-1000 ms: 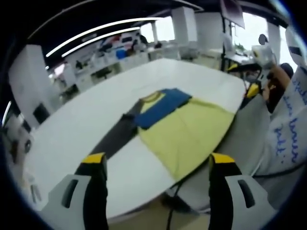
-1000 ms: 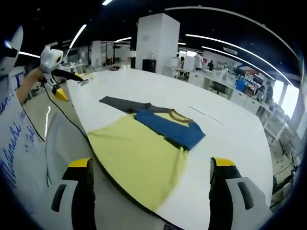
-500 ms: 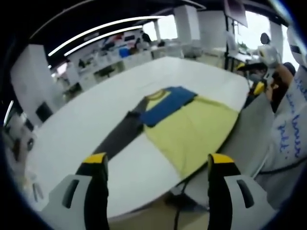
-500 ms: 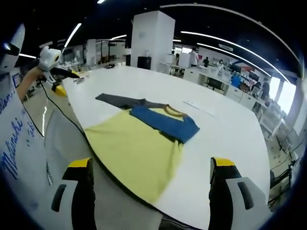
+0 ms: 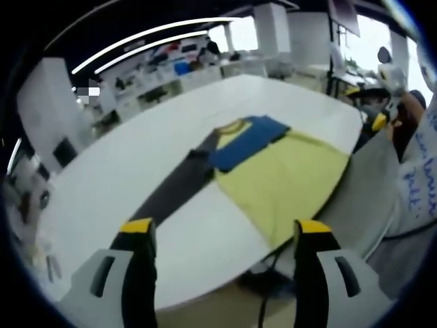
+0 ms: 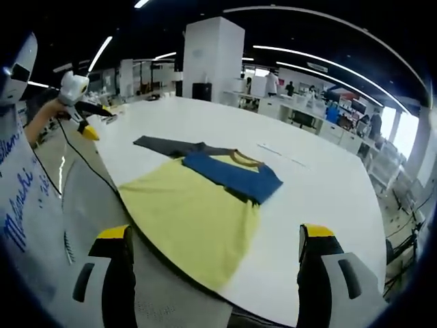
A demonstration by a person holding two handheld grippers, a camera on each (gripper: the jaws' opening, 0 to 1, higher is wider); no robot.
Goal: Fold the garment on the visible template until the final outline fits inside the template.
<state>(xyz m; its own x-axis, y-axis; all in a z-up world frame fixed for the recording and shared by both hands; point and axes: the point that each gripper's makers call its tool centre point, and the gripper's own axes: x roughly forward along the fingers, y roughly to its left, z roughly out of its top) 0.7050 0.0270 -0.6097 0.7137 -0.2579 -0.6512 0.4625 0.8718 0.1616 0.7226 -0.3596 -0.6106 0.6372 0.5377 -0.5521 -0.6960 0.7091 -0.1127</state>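
Garment spread at bench edge, blue sleeve folded across, grey sleeve outstretched. Left tongs and right tongs wide open, empty, short of it. Blue script on white clothing, unreadable.

Open desk, one obstacle: the shirt
White desk bare on all sides of the shirt, which hangs over the near edge; far benches stand well apart, approach from the near side unobstructed.
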